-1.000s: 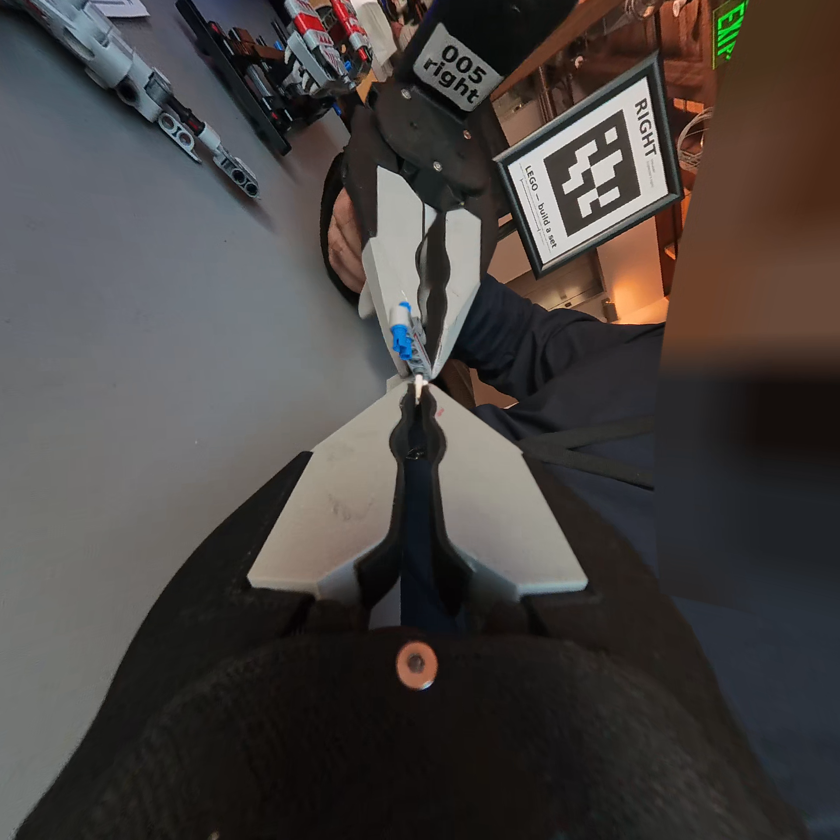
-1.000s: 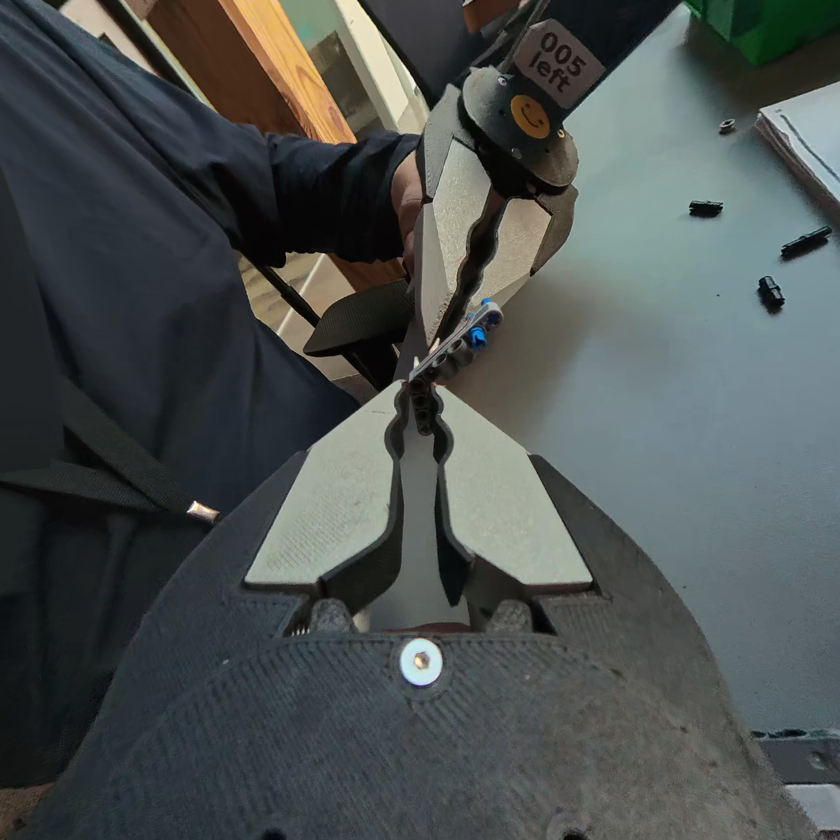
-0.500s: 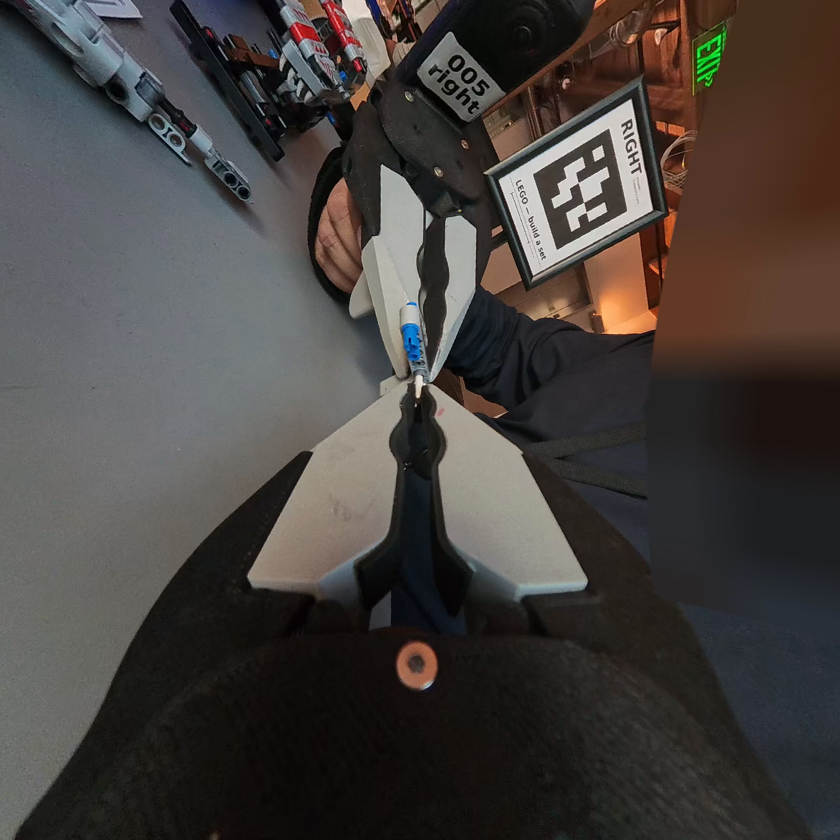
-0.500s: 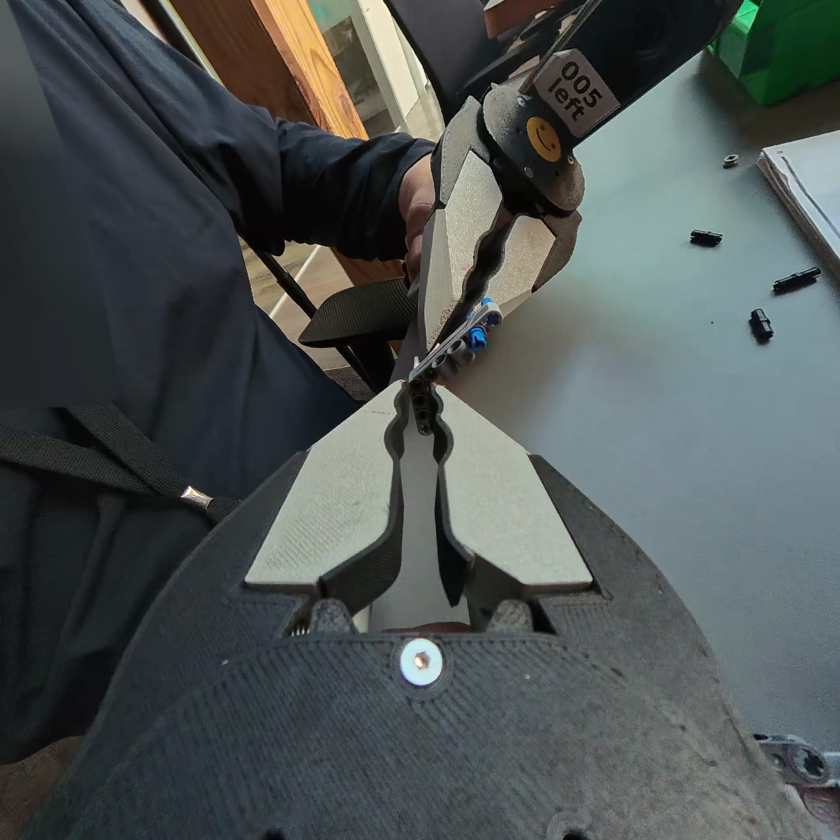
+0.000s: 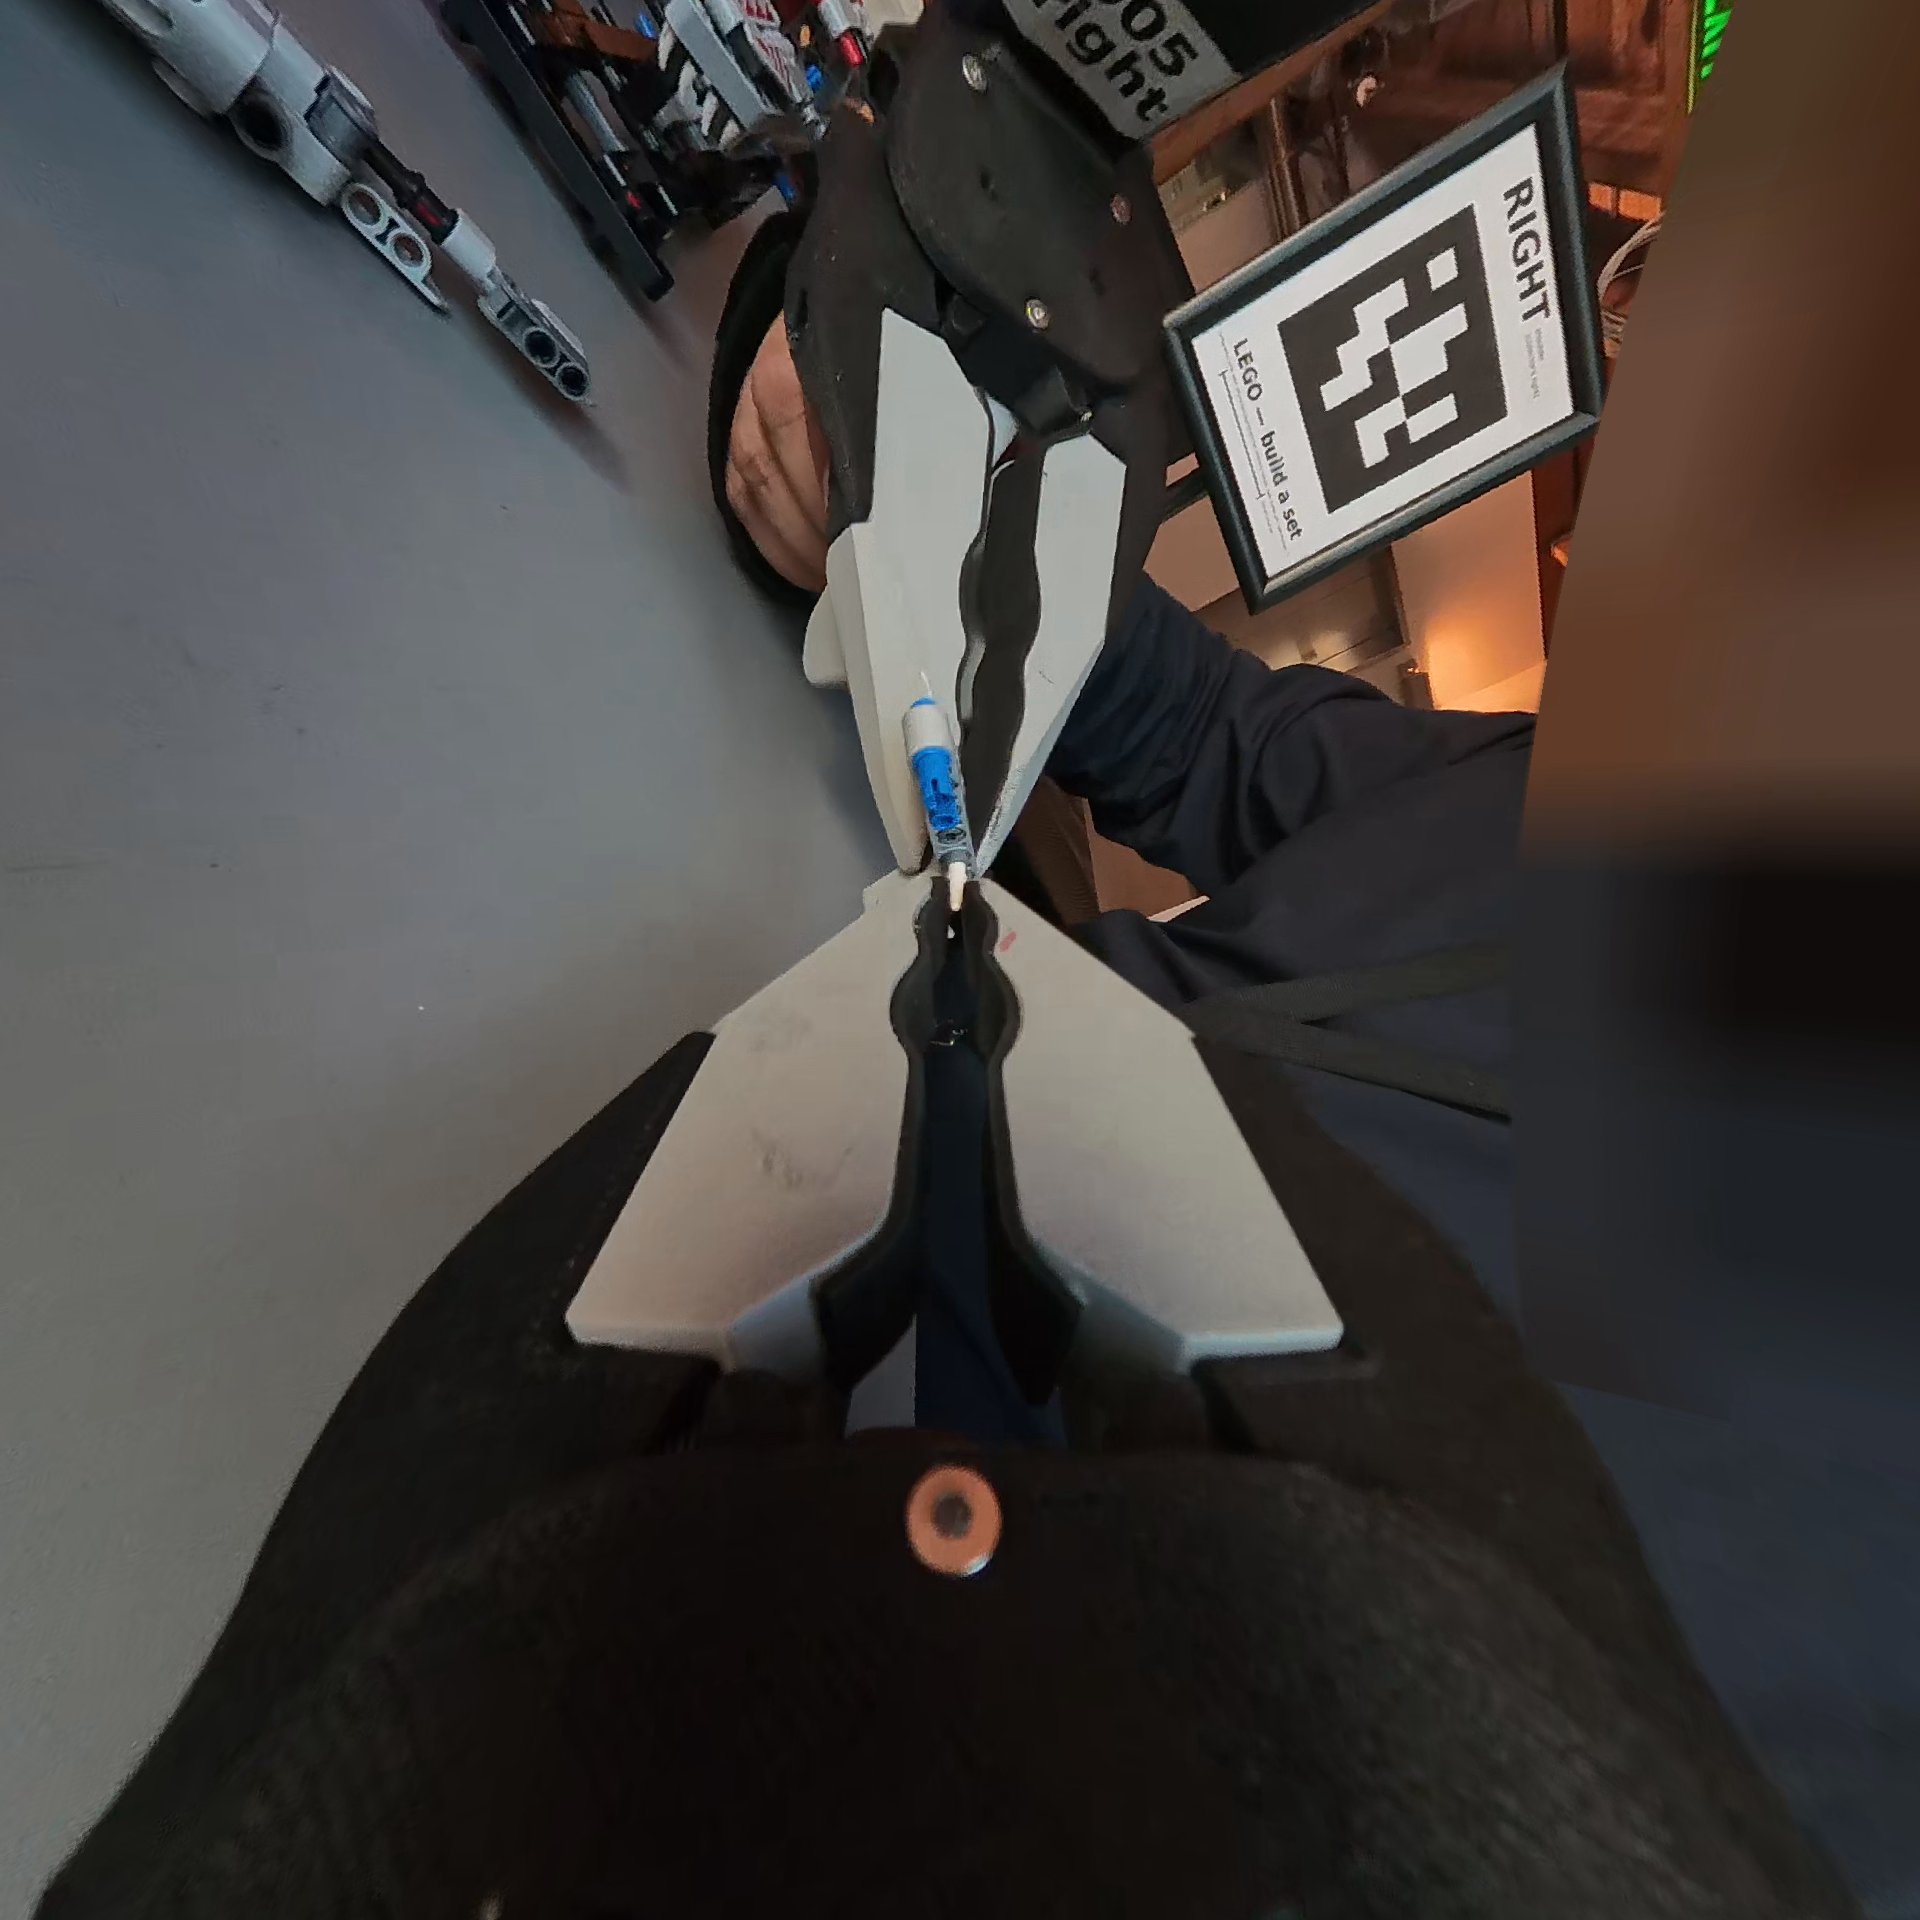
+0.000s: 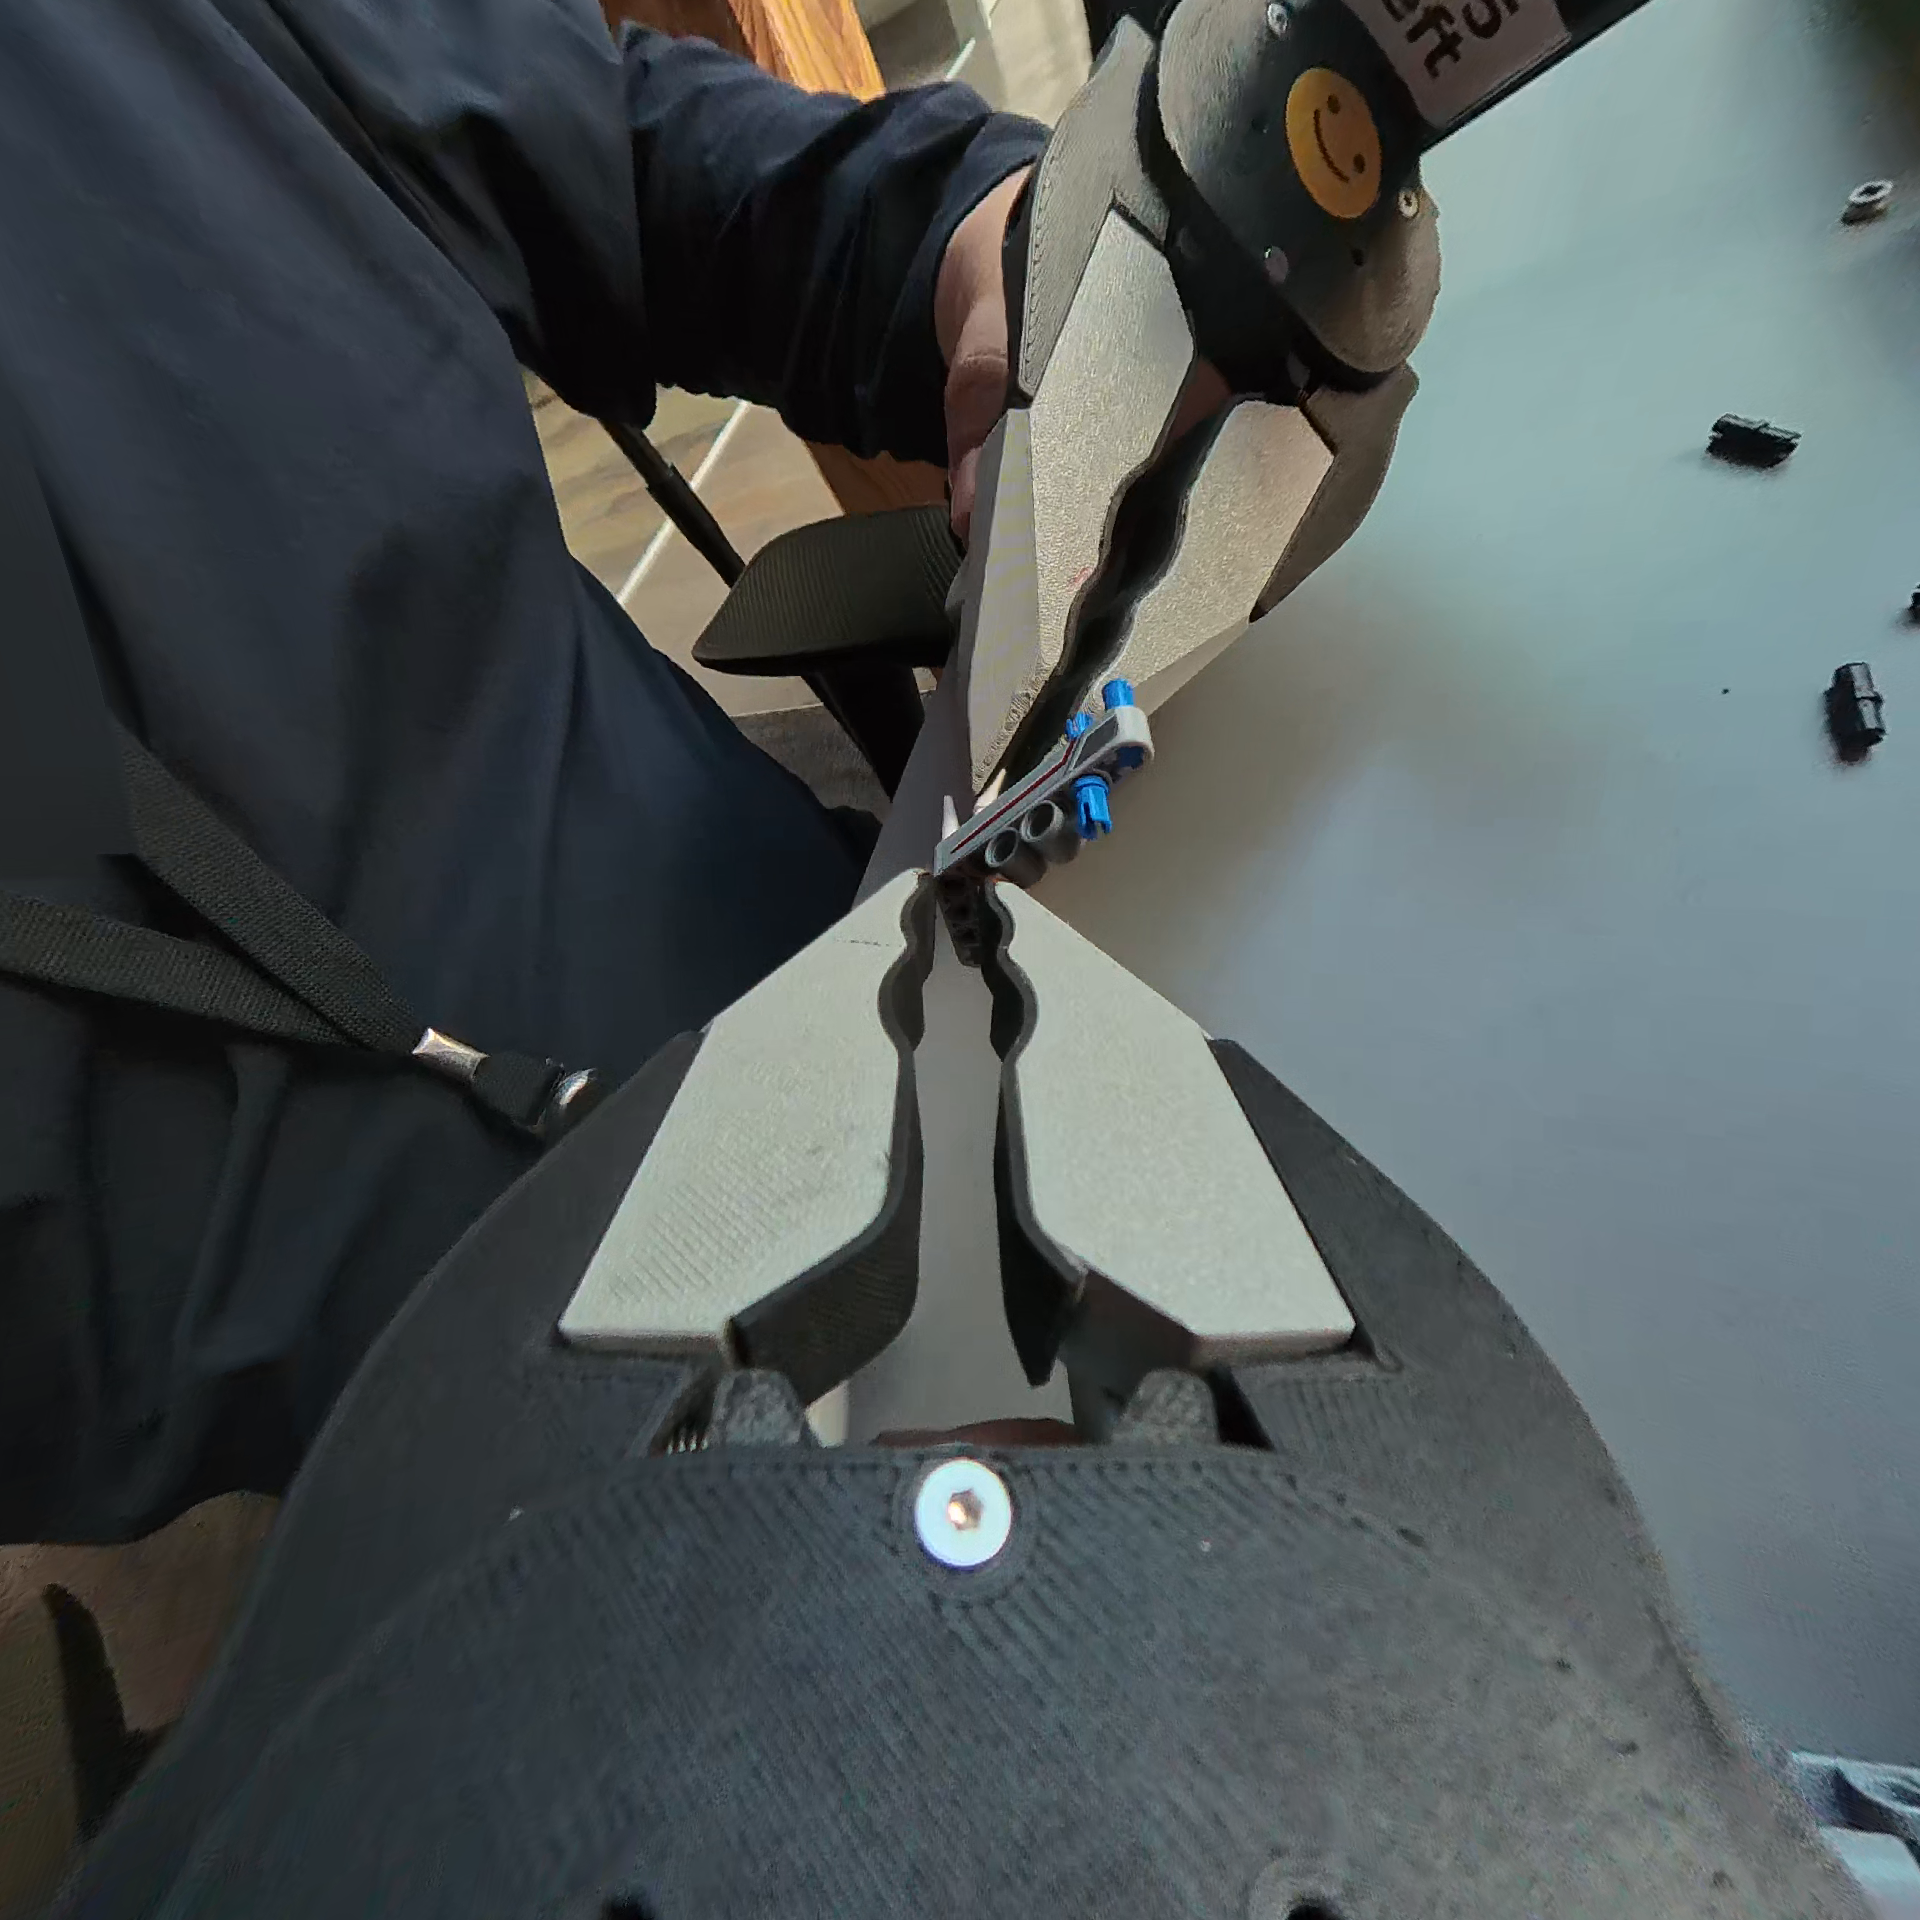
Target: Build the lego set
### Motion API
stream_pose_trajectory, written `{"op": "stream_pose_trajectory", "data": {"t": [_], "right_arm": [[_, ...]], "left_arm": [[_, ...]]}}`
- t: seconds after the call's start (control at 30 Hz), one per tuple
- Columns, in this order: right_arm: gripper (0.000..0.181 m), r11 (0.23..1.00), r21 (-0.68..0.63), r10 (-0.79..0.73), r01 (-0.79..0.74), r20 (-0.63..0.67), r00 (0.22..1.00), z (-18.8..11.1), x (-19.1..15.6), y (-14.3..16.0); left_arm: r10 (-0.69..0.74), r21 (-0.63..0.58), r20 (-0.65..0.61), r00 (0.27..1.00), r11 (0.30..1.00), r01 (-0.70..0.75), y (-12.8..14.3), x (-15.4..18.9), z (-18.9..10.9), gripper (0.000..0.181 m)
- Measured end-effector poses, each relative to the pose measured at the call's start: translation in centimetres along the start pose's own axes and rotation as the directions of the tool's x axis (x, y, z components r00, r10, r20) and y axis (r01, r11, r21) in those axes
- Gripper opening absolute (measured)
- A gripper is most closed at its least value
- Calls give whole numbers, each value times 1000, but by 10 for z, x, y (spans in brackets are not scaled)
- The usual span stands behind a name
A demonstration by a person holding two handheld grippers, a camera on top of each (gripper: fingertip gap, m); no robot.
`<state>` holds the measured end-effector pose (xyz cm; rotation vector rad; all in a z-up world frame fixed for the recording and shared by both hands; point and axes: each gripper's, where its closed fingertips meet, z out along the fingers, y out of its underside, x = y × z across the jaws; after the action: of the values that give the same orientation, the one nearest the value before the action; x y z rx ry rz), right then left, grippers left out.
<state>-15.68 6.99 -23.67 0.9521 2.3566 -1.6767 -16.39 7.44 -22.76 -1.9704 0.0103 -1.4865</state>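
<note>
Both grippers are drawing closer, the right gripper (image 6: 961,904) clamping the grey lego beam (image 6: 1039,795) with blue pins above the table edge while the left gripper (image 5: 951,909), nearly closed, is pinching a small white pin (image 5: 953,891) that next needs careful aligning with the beam's hole.

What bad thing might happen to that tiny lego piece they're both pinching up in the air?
1. The small lego assembly is held only at the tips of the right gripper and left gripper, so a twist could pop it out.
2. It sits near the table edge, above the person's lap; a drop might land off the table.
3. Its blue pins stick out and could snag on the jaws.
</note>
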Motion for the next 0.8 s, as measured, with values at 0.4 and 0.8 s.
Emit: {"op": "stream_pose_trajectory", "data": {"t": [0.4,0.8], "right_arm": [[5,993,-122,-4,2,-21,1000,3,9,17],[5,1000,-17,-11,10,-69,998,-4,14,7]], "left_arm": [[-24,-22,135,991,999,27,5,-18,5,0],[-51,164,160,986,986,24,-11,-16,2,0]]}}
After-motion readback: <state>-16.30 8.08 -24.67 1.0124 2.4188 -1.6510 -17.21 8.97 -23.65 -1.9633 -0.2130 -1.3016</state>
